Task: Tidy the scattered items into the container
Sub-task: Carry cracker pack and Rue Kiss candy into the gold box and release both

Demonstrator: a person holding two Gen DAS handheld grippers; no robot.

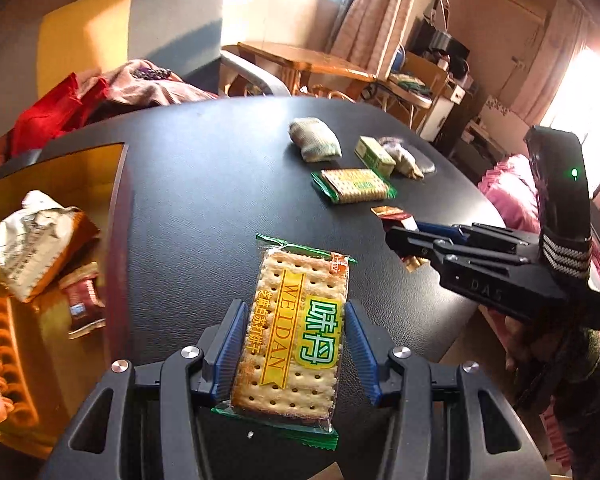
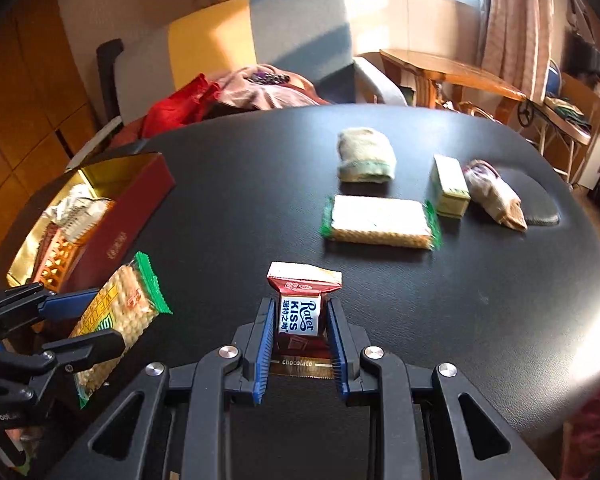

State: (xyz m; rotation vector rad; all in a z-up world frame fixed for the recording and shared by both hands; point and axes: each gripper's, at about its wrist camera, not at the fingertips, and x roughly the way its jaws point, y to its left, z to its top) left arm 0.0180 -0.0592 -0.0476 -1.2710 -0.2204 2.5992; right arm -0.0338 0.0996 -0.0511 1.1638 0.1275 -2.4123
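- the left gripper (image 1: 294, 344) is closed on a clear, green-edged rectangular packet of soda crackers (image 1: 296, 332), blue pads pressing its two long sides; the packet's long axis runs straight out along the fingers toward 12 o'clock, lifted off the black tabletop (image 1: 204, 184).
- the right gripper (image 2: 298, 344) is narrowed onto a small red-and-white square chocolate wrapper (image 2: 300, 312), held by its sides just above the tabletop.
- the container, a dark red rectangular box with a gold lining (image 2: 128, 216), sits at the tabletop's left edge: about 9 to 10 o'clock from the left gripper in the left wrist view, about 10 o'clock from the right gripper in its own view.
- the left gripper is clearly the nearer one to the box, and it lies between the right gripper and the box; i judge the cracker packet should swing left and drop first.
- counted on the tabletop: one more green-edged cracker packet (image 2: 380, 222), one small pale green carton (image 2: 450, 192), one rolled greenish cloth bundle (image 2: 366, 156), one crumpled beige pouch (image 2: 494, 196).
- already in the box: one crumpled white-and-orange bag (image 1: 40, 248), one small brown sachet (image 1: 82, 300), one orange ridged tray (image 1: 0, 352).
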